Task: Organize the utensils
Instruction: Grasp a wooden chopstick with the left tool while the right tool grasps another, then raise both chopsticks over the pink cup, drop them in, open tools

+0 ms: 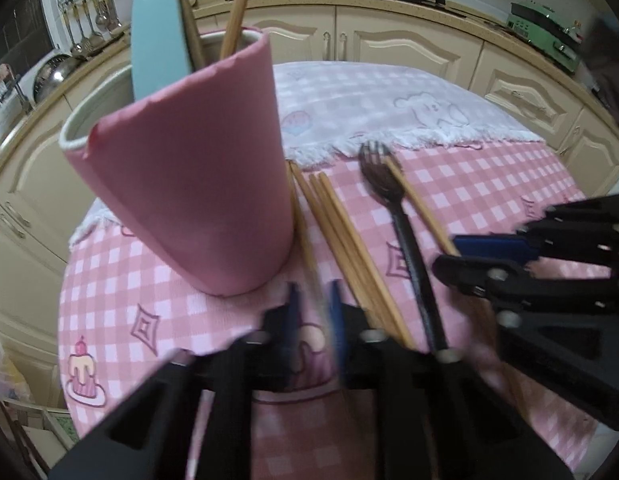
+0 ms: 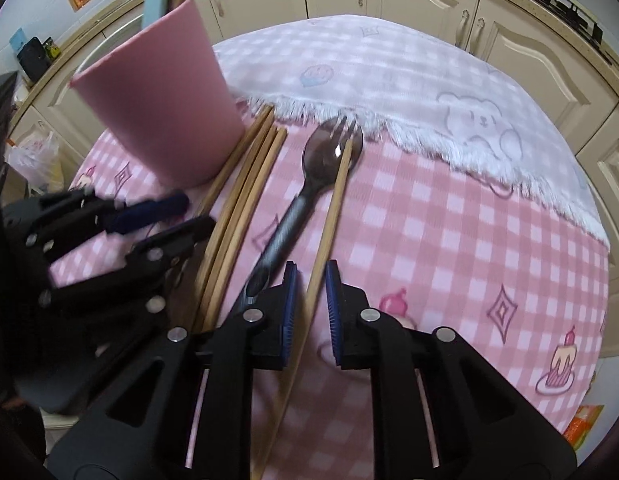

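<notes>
The pink holder [image 1: 189, 184] stands on the pink checked tablecloth [image 2: 449, 240] and already contains a pale blue utensil [image 1: 157, 28] and at least two wooden chopsticks [image 1: 239, 8], so part of the sorting appears done. Remaining on the cloth, just beside the holder's base, is a bundle of loose chopsticks [image 2: 245, 184]; next to that lies a dark spork [image 2: 309, 184], with a single chopstick [image 2: 329, 216] resting across its bowl. The right gripper [image 2: 311, 304] has its blue pads drawn in close about this single chopstick; a thin gap shows on one side, so the grip looks nearly or just made rather than firmly proven. The left gripper [image 1: 313, 316] is narrowed on the chopstick lying nearest the holder [image 1: 305, 232], which is blurred where it passes between the pads; it appears pinched. Neither stick is visibly clear of the cloth. Judged from this layout, the task is mid-course: two chopsticks are being taken up, and several chopsticks and the spork are not yet in the holder. A white fringed cloth [image 2: 389, 80] covers the far table half.
</notes>
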{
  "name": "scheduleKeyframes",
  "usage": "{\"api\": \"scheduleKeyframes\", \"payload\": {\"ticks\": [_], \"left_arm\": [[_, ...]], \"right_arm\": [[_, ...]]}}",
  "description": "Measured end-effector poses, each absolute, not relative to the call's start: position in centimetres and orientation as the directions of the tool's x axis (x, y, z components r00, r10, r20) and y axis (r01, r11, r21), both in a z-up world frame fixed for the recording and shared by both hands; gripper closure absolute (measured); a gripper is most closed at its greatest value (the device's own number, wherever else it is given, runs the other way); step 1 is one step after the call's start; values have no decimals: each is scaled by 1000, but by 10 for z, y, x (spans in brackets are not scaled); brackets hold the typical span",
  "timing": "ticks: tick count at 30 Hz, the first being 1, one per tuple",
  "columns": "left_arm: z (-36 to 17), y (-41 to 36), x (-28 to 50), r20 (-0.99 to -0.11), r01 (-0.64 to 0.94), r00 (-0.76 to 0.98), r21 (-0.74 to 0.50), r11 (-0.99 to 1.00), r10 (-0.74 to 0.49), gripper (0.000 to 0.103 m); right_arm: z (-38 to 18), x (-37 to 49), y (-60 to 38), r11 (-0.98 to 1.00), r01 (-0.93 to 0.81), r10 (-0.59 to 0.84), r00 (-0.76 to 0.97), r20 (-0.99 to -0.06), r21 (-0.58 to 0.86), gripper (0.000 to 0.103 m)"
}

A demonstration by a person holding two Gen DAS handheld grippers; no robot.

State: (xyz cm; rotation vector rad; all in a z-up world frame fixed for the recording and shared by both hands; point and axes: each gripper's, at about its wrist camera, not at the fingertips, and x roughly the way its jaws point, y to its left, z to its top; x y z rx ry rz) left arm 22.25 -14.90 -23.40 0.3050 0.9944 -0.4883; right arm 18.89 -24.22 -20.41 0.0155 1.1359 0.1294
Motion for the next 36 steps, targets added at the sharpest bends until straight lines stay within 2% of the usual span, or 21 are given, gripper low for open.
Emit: {"api": "scheduleKeyframes", "payload": {"ticks": [1, 4, 14, 23, 36], "left_arm": [[-234, -149, 222, -856, 522, 451, 24, 853, -252, 96], [-234, -143, 217, -853, 512, 449, 3, 859, -265, 97], [-218, -121, 183, -808, 521, 462, -85, 849, -365, 98], [-173, -106, 151, -664, 564, 570, -114, 818, -485, 98], [-88, -73, 164, -428, 498, 761, -96, 862, -488, 98]], "right_arm": [[-204, 189, -240, 992, -108, 104, 415, -904, 65, 94], [-203, 184, -244, 986, -115, 157, 423, -893, 119, 97], [-177, 149, -278, 953, -79, 285, 560, -778, 293, 97], [-132, 122, -291, 925, -98, 321, 718, -617, 368, 97], [-61, 136, -271, 920, -170, 319, 848, -423, 353, 97]]}}
